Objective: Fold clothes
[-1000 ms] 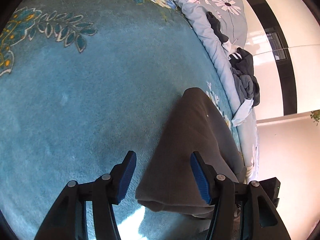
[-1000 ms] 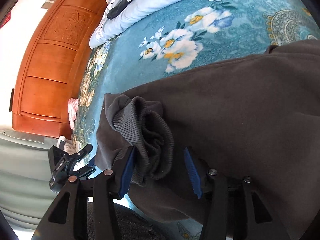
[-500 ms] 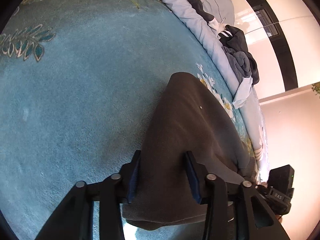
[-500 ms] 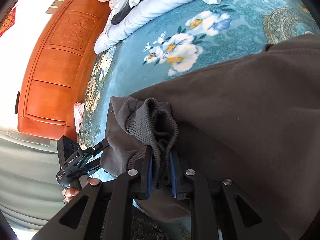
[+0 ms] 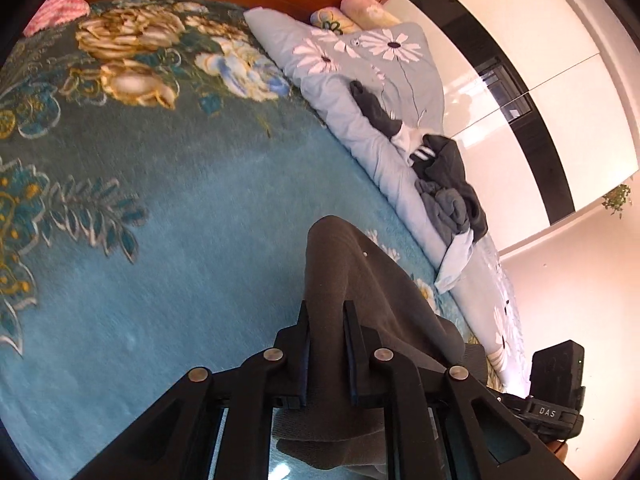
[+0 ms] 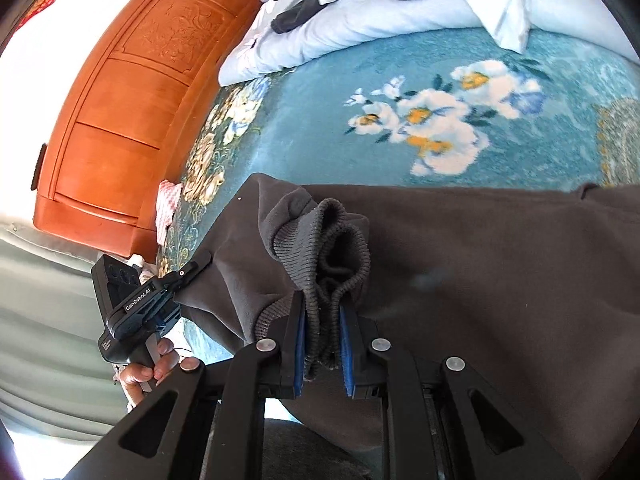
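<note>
Dark grey garment [image 6: 480, 264] spread on the blue floral bed [image 5: 180, 240]; soft, limp, likely light; left tongs [image 5: 326, 344] pinching its edge; right tongs [image 6: 322, 332] pinching the ribbed cuff [image 6: 320, 248], a firm hold.

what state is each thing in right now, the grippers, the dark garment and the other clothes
left gripper: jaws shut on the dark garment's edge
right gripper: jaws shut on the ribbed cuff
dark garment: spread over the blue blanket, near end lifted, cuff bunched
other clothes: crumpled pile on the grey quilt, unfolded
</note>
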{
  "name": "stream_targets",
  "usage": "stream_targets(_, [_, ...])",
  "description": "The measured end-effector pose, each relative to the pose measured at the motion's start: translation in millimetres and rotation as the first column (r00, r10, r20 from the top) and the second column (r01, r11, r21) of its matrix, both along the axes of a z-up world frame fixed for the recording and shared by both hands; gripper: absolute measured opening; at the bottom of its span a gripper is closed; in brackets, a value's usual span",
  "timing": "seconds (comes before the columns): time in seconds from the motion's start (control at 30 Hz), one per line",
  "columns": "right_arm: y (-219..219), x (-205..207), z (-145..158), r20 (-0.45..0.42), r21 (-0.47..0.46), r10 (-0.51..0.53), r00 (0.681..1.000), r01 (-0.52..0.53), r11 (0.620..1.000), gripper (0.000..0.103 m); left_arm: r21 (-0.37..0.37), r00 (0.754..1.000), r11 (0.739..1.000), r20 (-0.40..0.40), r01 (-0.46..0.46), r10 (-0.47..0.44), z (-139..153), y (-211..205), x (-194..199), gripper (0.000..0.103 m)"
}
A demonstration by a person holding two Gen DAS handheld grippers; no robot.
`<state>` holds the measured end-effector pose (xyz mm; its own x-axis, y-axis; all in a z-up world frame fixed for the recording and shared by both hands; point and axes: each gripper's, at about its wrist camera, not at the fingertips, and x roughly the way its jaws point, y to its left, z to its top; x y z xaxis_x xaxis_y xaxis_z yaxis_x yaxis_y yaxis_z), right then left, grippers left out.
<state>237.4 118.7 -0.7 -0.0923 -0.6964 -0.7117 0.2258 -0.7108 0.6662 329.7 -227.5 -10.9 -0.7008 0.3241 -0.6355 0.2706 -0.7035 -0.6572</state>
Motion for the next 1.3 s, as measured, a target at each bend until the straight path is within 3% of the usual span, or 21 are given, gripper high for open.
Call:
stream_targets(0.13, [-54.6, -11.8, 15.3, -0.036, -0.004, 0.152, 0.988, -0.152, 0.988, 0.015, -0.051, 0.999, 0.998, 0.01, -0.045, 0.046, 11.9, -44.9, 11.9, 0.014])
stream_targets(0.33, [-102.9, -17.1, -21.8, 0.1, 0.16, 0.31, 0.946, -0.322, 0.933, 0.014, -0.096, 0.981, 0.994, 0.182, -0.048, 0.065, -46.2, -59.3, 36.6, 0.015])
stream_targets(0.43, [-112.3, -17.5, -40.1, 0.165, 0.262, 0.346, 0.924, -0.379, 0.888, 0.013, 0.0, 0.971, 0.992, 0.207, -0.127, 0.124, -68.7, -67.1, 49.2, 0.015])
stream_targets(0.5, [-107.5, -18.3, -45.6, 0.183, 0.262, 0.333, 0.925, -0.372, 0.891, 0.013, 0.03, 0.968, 0.988, 0.205, -0.154, 0.145, -66.8, -68.1, 55.1, 0.019])
stream_targets(0.67, [-67.3, -19.7, -36.6, 0.132, 0.262, 0.2, 0.971, -0.229, 0.938, 0.013, -0.07, 0.959, 0.988, 0.239, -0.138, 0.151, -44.2, -60.6, 65.9, 0.023])
stream_targets(0.77, [-25.1, -10.8, -12.5, 0.044, 0.211, 0.108, 0.993, -0.115, 0.971, 0.014, -0.127, 0.941, 0.976, 0.27, -0.175, 0.203, -28.8, -60.3, 80.0, 0.028])
stream_targets(0.8, [-8.5, -5.1, -3.0, 0.006, 0.194, 0.076, 0.997, -0.075, 0.978, 0.016, -0.156, 0.936, 0.968, 0.267, -0.194, 0.231, -21.6, -59.0, 85.2, 0.03])
stream_targets(0.87, [30.3, 11.0, 14.0, -0.059, 0.163, -0.008, 0.998, 0.018, 0.986, 0.031, -0.199, 0.939, 0.961, 0.247, -0.194, 0.241, -7.0, -49.5, 88.7, 0.03])
stream_targets(0.93, [67.8, 28.4, 23.4, -0.091, 0.122, -0.117, 0.989, 0.127, 0.984, 0.039, -0.232, 0.952, 0.959, 0.221, -0.16, 0.212, 7.1, -34.1, 85.9, 0.03])
stream_targets(1.03, [124.6, 58.0, 23.2, -0.075, 0.048, -0.265, 0.961, 0.269, 0.962, 0.041, -0.299, 0.975, 0.954, 0.213, 0.002, 0.064, 20.5, 13.8, 58.1, 0.031])
stream_targets(1.07, [140.8, 67.6, 21.7, -0.063, 0.035, -0.307, 0.95, 0.31, 0.95, 0.049, -0.325, 0.977, 0.944, 0.213, 0.055, 0.017, 21.2, 32.3, 46.0, 0.031])
stream_targets(1.17, [177.9, 91.5, 4.4, -0.018, 0.031, -0.403, 0.915, 0.403, 0.915, 0.054, -0.369, 0.967, 0.909, 0.226, 0.193, -0.113, 16.2, 79.8, 14.3, 0.031])
stream_targets(1.3, [207.0, 111.3, -26.3, 0.07, -0.008, -0.504, 0.861, 0.505, 0.863, 0.054, -0.443, 0.933, 0.845, 0.321, 0.299, -0.162, -9.4, 116.4, -12.8, 0.031])
